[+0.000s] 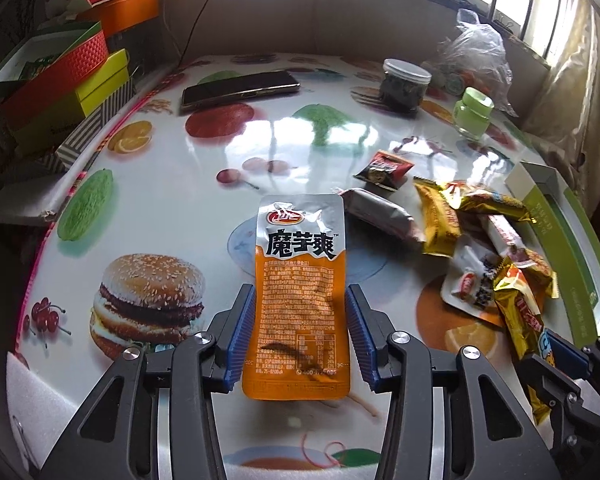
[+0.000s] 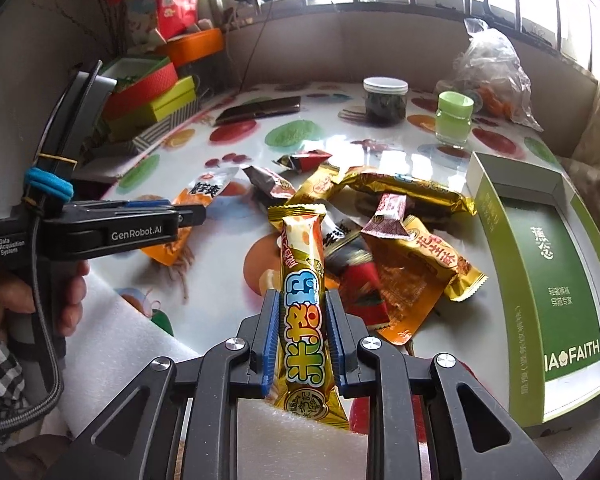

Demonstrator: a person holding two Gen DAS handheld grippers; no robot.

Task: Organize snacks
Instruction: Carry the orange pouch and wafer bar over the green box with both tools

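Left gripper (image 1: 300, 322) pinched an orange-and-silver snack pouch (image 1: 298, 276) by its long edges, lifted clear of the fruit-and-burger printed table (image 1: 160, 200); large dark Chinese characters on the pouch were legible, the fine print below was not. Right gripper (image 2: 302, 342) was pressed tight on a gold snack bar (image 2: 304, 300), printed with blue-and-yellow Chinese characters; the bar's lower end was cut off behind the jaws.

Only the right wrist view showed the hand (image 2: 66, 300) and checked sleeve holding the left gripper's handle, marked "GenRobot.AI" and "Data Acquisition System". It also showed the open green box (image 2: 496, 220), whose floor read "FAITH" with preceding letters cut off; the left view caught only the box's edge.

Pile of gold and red wrappers (image 2: 400, 248) lay just beside the box, overlapping, most labels unreadable. Dark jar (image 1: 404, 86), phone (image 1: 240, 88) and small green-lidded jar (image 1: 472, 114) stood behind. Contents of clear plastic bag (image 1: 480, 52) unclear.
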